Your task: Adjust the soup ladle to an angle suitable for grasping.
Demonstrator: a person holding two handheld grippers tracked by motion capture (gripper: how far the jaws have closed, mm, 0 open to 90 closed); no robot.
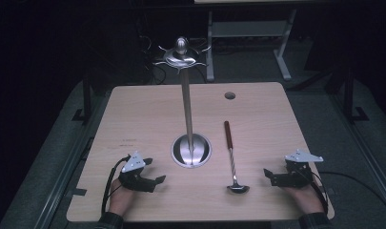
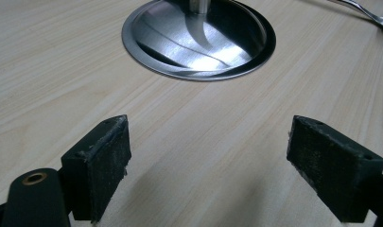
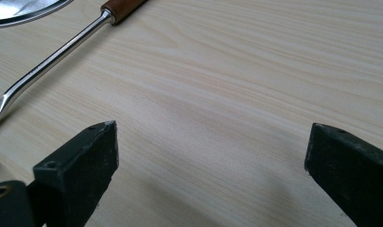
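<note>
Wooden table [image 1: 147, 114], items left to right: left gripper [image 1: 155, 181], jaws spread and empty, resting near the front edge; steel stand [image 1: 187, 114] with hooked top, centre; ladle [image 1: 232, 160] lying flat just right of its base; right gripper [image 1: 270, 176], likewise released. Nothing grasped yet. Likely next: right gripper closes on the ladle's handle.

Dim surroundings, lit tabletop [image 1: 147, 114], soft shadows
</note>
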